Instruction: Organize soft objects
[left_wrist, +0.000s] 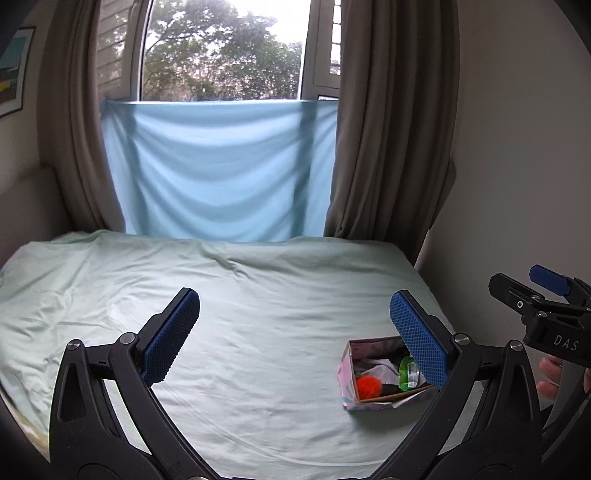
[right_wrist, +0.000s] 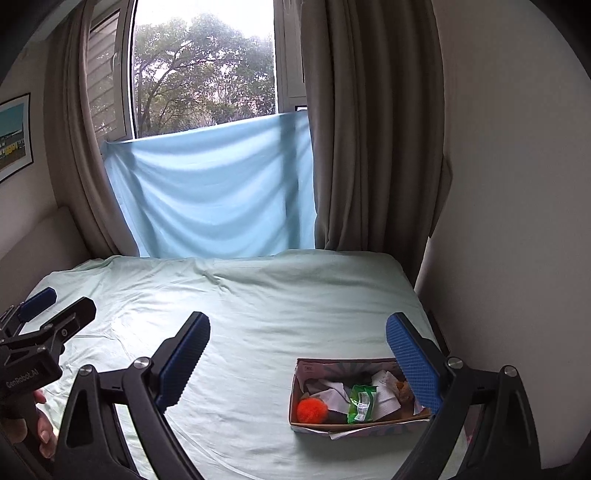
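Both grippers hang above the bed (right_wrist: 258, 314) with nothing in them: the left gripper (left_wrist: 295, 332) has its blue pads spread wide, and the right gripper (right_wrist: 297, 354) is just as wide apart. The soft things sit together in a small patterned box (right_wrist: 314, 428) on the pale green sheet, toward the right-hand side of the bed near the wall. In it I can pick out an orange pompom (right_wrist: 312, 410), a green packet (right_wrist: 362, 402) and some white crumpled cloth (right_wrist: 388, 398).

To my eye this looks like either the very start or the very end of the sorting; the sheet around the box is bare, so nothing seems left to gather. If more is wanted, the right gripper is the nearer one and would need to drop down over the box and close gently on one item.

The right gripper's own finger covers the box's far right corner, and a brownish thing there I cannot identify. Dark items at the bottom of the box are too murky to name.
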